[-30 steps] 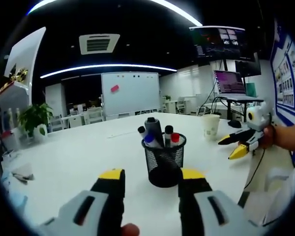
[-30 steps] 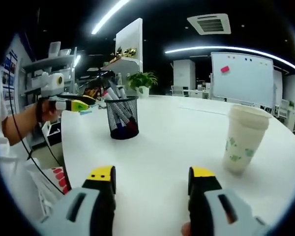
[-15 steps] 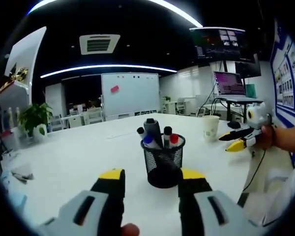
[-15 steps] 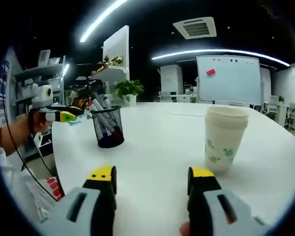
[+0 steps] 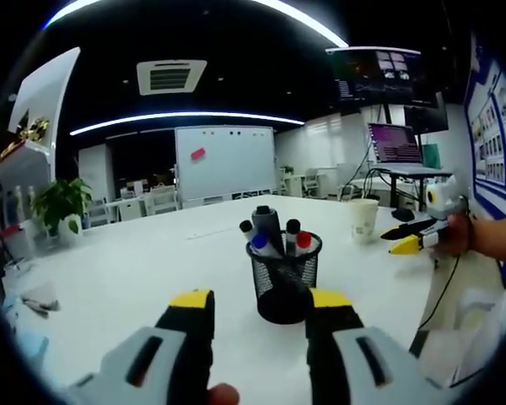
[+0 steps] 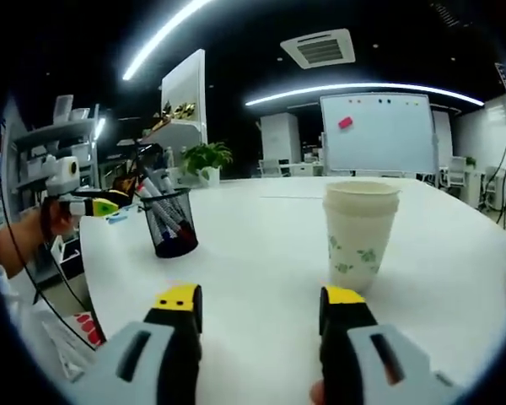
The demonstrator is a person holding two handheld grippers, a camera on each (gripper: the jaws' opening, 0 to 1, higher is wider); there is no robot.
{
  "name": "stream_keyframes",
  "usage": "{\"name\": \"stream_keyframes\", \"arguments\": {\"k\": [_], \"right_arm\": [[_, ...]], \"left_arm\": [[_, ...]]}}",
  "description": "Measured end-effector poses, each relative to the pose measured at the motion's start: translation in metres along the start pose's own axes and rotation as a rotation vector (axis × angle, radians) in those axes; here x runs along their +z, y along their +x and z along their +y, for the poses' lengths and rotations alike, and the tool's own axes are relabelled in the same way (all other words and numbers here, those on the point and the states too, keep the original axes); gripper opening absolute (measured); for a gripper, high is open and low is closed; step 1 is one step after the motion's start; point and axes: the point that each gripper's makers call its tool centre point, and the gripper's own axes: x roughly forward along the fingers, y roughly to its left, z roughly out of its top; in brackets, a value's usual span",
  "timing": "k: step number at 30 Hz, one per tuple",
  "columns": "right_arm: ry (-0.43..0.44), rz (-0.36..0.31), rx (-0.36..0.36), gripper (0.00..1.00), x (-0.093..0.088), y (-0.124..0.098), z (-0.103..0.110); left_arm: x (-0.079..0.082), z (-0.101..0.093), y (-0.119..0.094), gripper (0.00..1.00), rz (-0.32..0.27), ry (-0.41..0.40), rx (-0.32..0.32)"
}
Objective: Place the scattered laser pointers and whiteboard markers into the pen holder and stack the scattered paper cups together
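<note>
The right gripper (image 6: pixel 257 302) has swung toward the cup (image 6: pixel 359 234), which now stands on the desk (image 6: pixel 253 245) just ahead of its open, empty fingers. The left gripper (image 5: pixel 260 308), open and empty too, still faces the holder (image 5: pixel 286 283) full of markers (image 5: pixel 270 228). Stacking cups looks next.

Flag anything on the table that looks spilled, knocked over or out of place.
Nothing stands out. The mesh pen holder stands upright with the markers inside, and the paper cup stands upright apart from it on the white table. No spill shows. Both tongs are open and empty.
</note>
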Motion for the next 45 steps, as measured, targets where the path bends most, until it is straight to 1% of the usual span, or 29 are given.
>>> {"name": "stream_keyframes", "arguments": {"k": [4, 9, 14, 20, 23, 32, 39, 45], "right_arm": [[0.009, -0.005, -0.023, 0.56, 0.001, -0.002, -0.007], [0.037, -0.008, -0.068, 0.57, 0.001, -0.003, -0.021], [0.041, -0.014, -0.089, 0.58, 0.004, -0.003, -0.026], [0.041, -0.015, -0.118, 0.57, 0.004, -0.002, -0.039], [0.042, -0.024, -0.143, 0.57, 0.007, -0.003, -0.046], [0.035, -0.034, -0.179, 0.57, 0.010, 0.000, -0.062], [0.036, -0.041, -0.199, 0.57, 0.012, -0.001, -0.070], [0.037, -0.063, -0.209, 0.57, 0.019, -0.002, -0.070]], "left_arm": [[-0.001, 0.000, 0.000, 0.44, 0.003, -0.003, -0.002], [0.000, 0.001, 0.002, 0.44, 0.001, 0.000, -0.004], [0.000, 0.000, 0.002, 0.44, 0.005, 0.001, -0.005], [-0.002, 0.000, 0.001, 0.44, 0.008, -0.002, -0.009], [-0.003, -0.001, 0.001, 0.44, 0.011, -0.001, -0.011], [-0.005, -0.003, 0.000, 0.44, 0.017, 0.002, -0.015], [-0.005, -0.006, 0.000, 0.44, 0.022, 0.008, -0.018], [-0.005, -0.005, -0.002, 0.44, 0.021, 0.005, -0.011]]}}
